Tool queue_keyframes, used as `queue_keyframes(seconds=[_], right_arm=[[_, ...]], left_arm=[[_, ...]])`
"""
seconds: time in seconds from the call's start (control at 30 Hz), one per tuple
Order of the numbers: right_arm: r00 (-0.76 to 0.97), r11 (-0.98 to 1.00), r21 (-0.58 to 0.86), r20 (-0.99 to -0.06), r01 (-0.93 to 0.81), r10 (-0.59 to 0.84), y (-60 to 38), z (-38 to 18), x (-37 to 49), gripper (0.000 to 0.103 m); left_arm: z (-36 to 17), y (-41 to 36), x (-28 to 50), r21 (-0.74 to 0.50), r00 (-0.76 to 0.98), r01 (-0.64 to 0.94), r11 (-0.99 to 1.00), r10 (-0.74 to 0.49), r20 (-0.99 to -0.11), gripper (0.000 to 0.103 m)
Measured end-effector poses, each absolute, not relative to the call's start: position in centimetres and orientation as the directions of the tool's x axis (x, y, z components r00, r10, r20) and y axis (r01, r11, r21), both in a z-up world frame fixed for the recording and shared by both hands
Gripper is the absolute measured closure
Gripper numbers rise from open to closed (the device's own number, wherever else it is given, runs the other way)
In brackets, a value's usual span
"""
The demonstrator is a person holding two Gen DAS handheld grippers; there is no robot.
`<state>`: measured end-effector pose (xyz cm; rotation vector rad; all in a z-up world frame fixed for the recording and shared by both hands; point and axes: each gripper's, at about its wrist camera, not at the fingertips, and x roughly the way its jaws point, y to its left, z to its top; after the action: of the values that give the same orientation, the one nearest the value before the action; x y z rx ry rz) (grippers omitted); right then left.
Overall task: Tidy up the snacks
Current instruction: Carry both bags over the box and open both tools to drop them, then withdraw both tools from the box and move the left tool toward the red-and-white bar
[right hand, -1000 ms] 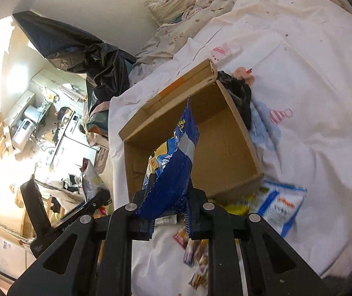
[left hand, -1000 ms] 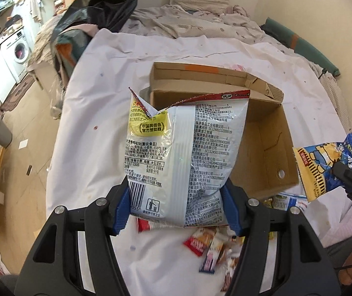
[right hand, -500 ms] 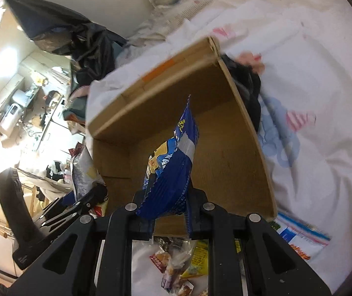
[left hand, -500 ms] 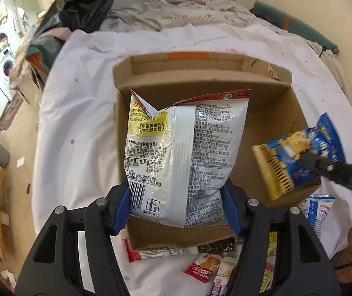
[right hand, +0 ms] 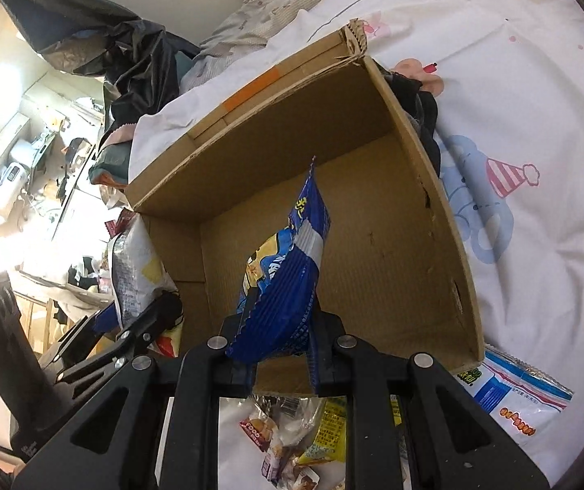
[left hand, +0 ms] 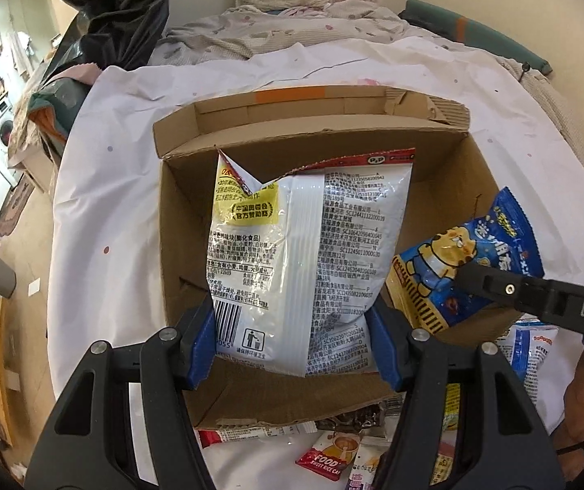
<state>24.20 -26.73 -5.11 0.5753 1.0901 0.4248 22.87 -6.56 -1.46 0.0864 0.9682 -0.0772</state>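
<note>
An open cardboard box [left hand: 447, 188] lies on the white sheet. My left gripper [left hand: 292, 343] is shut on a big white snack bag [left hand: 304, 253], held upright over the box's inside. From the right, my right gripper [left hand: 461, 277] reaches in, shut on a small blue snack packet [left hand: 455, 261] with a cartoon tiger, above the box's right side. In the right wrist view the blue packet [right hand: 287, 269] sticks up from the right gripper [right hand: 281, 343] over the box floor [right hand: 373, 261], and the white bag [right hand: 136, 269] in the left gripper shows at the left.
Several small snack packets [left hand: 332, 453] lie on the sheet in front of the box; a blue-and-white bag [right hand: 512, 392] lies at its near right corner. Dark cloth [right hand: 422, 110] sits behind the box's right wall. A black plastic bag [left hand: 116, 4] and bedding [left hand: 292, 24] lie farther back.
Both grippers have come forward and down with their bags, from in front of the box to over its inside. The blue packet moved left toward the white bag.
</note>
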Motion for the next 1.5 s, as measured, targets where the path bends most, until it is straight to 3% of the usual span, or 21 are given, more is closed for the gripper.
queue_keyframes(seconds=[0.27,0.37,0.43,0.5,0.53,1.17,1.27,1.5], right_arm=[[0.445,0.786,0.617,-0.690,-0.052,0.571,-26.9,-4.4,24.1,0.080],[0.451,0.776,0.630,-0.684,-0.032,0.573,-27.3,-4.5,24.1,0.077],[0.455,0.774,0.633,-0.685,-0.013,0.569,-27.7,-4.5,24.2,0.066],[0.475,0.778,0.629,-0.687,0.008,0.550,-28.1,-4.3,24.1,0.031],[0.499,0.780,0.625,-0.683,0.020,0.534,-28.4,-4.1,23.9,0.027],[0.520,0.816,0.577,-0.694,-0.011,0.498,-29.0,-2.6,22.7,0.026],[0.524,0.826,0.564,-0.705,0.005,0.479,-29.4,-2.5,22.5,0.018],[0.542,0.842,0.539,-0.709,0.006,0.450,-30.2,-1.5,21.1,0.011]], left_arm=[[-1.7,-6.3,23.1,-0.006,0.545,0.100,0.995,-0.060,-0.836,0.041],[-1.6,-6.3,23.1,-0.004,0.544,0.105,0.994,-0.061,-0.837,0.030],[-1.3,-6.4,22.8,-0.005,0.560,0.106,0.994,-0.064,-0.826,0.021],[-1.0,-6.4,22.6,-0.013,0.571,0.106,0.994,-0.072,-0.818,0.009],[-0.9,-6.3,22.5,-0.021,0.575,0.105,0.994,-0.078,-0.814,0.007],[1.2,-4.1,20.7,-0.088,0.655,0.071,0.994,-0.113,-0.747,0.006],[1.4,-3.5,20.5,-0.096,0.658,0.059,0.994,-0.111,-0.745,0.006],[2.0,-2.3,19.4,-0.108,0.667,0.035,0.994,-0.103,-0.738,0.006]])
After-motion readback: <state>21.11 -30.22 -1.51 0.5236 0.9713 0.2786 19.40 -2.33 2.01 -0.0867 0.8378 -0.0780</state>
